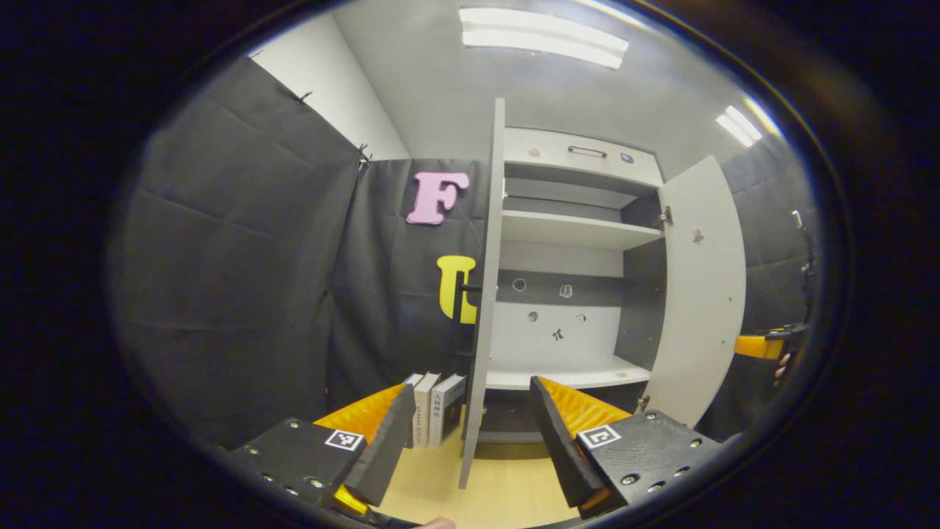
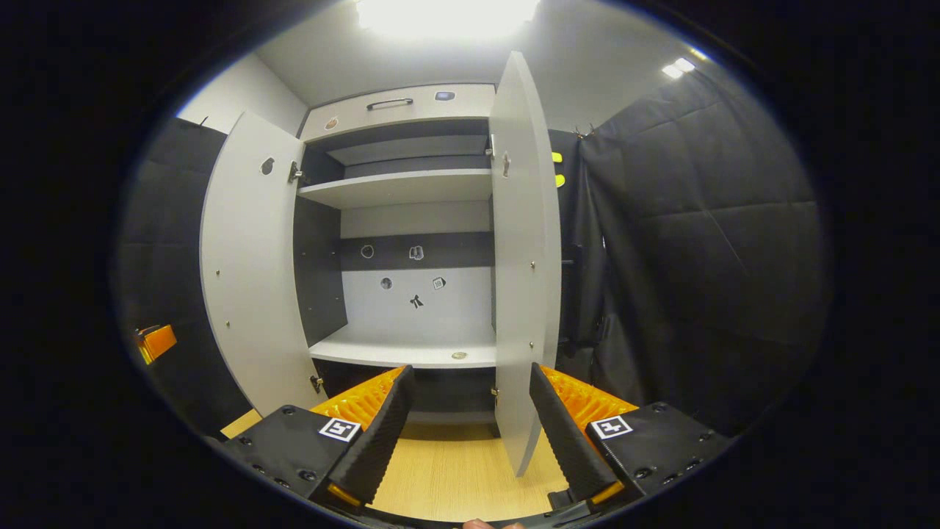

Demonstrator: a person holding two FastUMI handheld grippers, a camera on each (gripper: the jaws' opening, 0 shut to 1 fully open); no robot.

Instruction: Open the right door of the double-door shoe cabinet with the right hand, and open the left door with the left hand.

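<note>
The shoe cabinet (image 2: 411, 220) stands on the counter (image 2: 455, 470) against the booth's back wall, with both doors swung out toward the cameras. In the left gripper view the left door (image 1: 485, 294) stands edge-on, with the right door (image 1: 701, 294) further right and a few books (image 1: 433, 408) upright on the counter just left of the left door. Two shelves (image 2: 400, 187) lie inside, one above the other.

Black cloth walls (image 1: 242, 279), white ceiling (image 1: 440, 81) with 2 light panels (image 1: 543, 37), pale wood floor (image 2: 455, 470), 3 books (image 1: 435, 408).
</note>
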